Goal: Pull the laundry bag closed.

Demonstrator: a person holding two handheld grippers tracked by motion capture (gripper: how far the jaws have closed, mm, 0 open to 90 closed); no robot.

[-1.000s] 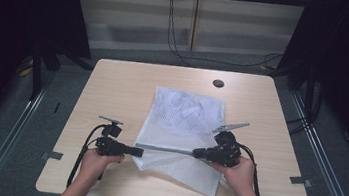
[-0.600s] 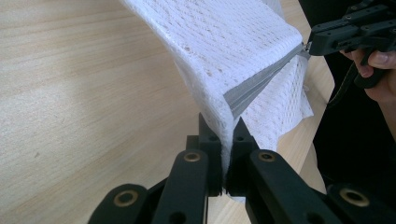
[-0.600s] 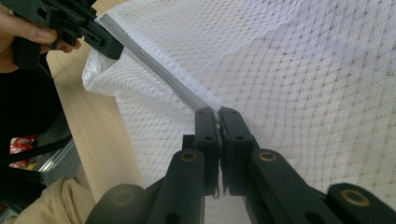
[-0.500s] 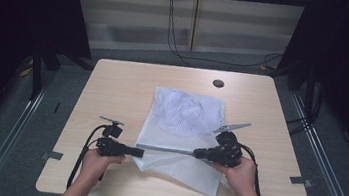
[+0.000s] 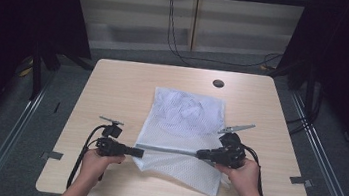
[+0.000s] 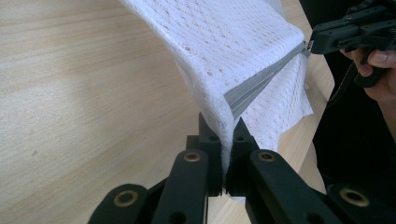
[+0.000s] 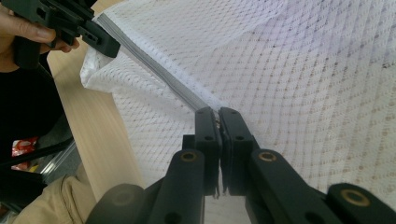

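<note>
A white mesh bag (image 5: 184, 124) lies on the wooden table (image 5: 123, 86), with bunched cloth showing inside its far half. Its grey zipper (image 5: 168, 150) is stretched taut and lifted between the two grippers. My left gripper (image 5: 140, 152) is shut on the bag's left corner where the zipper ends. In the left gripper view the jaws (image 6: 227, 135) pinch the mesh (image 6: 224, 42) and the zipper tape (image 6: 261, 81). My right gripper (image 5: 199, 154) is shut on the zipper's other end. In the right gripper view its jaws (image 7: 218, 114) clamp the zipper (image 7: 154, 70) against the mesh (image 7: 303, 70).
A round black grommet (image 5: 218, 83) sits in the table near its far edge. Cables (image 5: 170, 32) hang behind the table. Metal floor rails (image 5: 318, 141) run along both sides. The bag's near flap lies close to the table's front edge.
</note>
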